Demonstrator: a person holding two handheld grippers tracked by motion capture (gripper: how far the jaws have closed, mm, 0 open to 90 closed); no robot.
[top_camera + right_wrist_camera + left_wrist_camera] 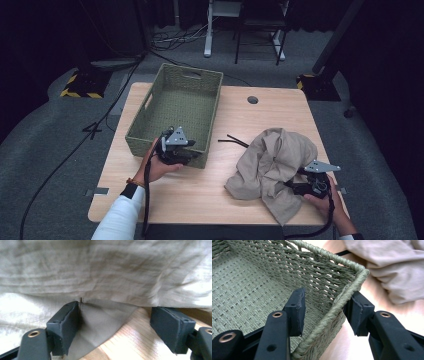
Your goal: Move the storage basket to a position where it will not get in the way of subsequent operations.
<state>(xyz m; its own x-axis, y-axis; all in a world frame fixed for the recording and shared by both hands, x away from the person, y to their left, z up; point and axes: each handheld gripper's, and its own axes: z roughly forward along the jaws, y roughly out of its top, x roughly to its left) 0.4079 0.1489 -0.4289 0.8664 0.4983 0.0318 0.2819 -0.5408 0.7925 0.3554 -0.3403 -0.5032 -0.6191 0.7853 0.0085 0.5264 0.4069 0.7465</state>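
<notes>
Black jaws of the left gripper (pixel 325 312) straddle the near right corner of the woven basket (pixel 262 285): one pad inside, one outside, the rim between them. Pads stand just off the wall on both sides, not pressing; jaws part-open. No earlier look to compare.

Basket, high view (pixel 150 107): green, rectangular, one only. Long axis runs from the person's side away toward the far edge, tilted slightly right at the far end. Sits on the left half of the table, far end at the table's back edge. Cut-out handles in the far and left walls.

Right gripper (pixel 115 322), jaws wide apart, nothing clamped; its left pad lies on a flap of beige cloth (pixel 105 272), its right pad over bare wood. In the high view that gripper (pixel 300 180) sits at the cloth's near right edge.

Cloth (pixel 272 162): one crumpled heap, right half of table, well apart from the basket. One thin black strip (pixel 234 141) lies between them, touching the cloth.

Table (pixel 200 195): light wood, rounded corners, one grommet hole (pixel 252 99) near the back. Grey carpet around, cables on the floor, dark curtains, white desk legs (pixel 208 30) behind.
</notes>
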